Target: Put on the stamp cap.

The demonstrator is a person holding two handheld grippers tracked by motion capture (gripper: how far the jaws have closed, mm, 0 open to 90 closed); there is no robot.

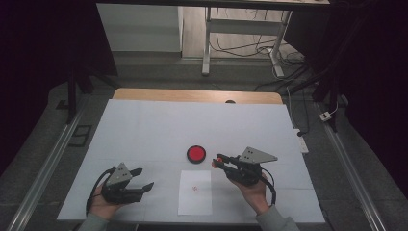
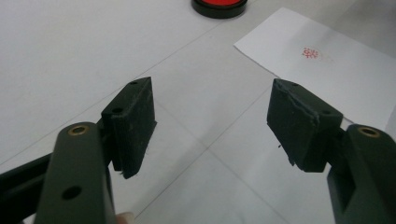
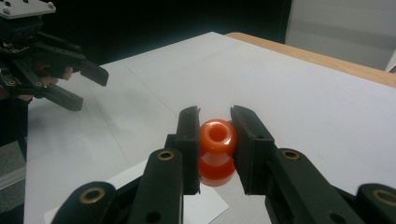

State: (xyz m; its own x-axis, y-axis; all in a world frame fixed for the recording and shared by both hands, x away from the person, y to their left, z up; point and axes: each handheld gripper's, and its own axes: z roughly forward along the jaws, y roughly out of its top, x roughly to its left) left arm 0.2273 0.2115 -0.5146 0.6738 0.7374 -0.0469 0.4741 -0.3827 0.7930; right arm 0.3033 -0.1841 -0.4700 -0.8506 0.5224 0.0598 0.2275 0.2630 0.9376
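**Orange stamp pinched above the paper**

High view: a round red ink pad (image 1: 196, 154) sits on the white worktop (image 1: 144, 130), just beyond a paper sheet (image 1: 195, 192) bearing a small red mark. The right hand-held gripper (image 1: 220, 160) hangs near the pad, its hand palm-up beneath it. The left hand-held gripper (image 1: 142, 179) rests apart.

Left gripper view: its jaws stand spread wide, pointing toward the sheet.

Right gripper view: the jaws pinch an orange stamp (image 3: 217, 151) above the sheet's corner.
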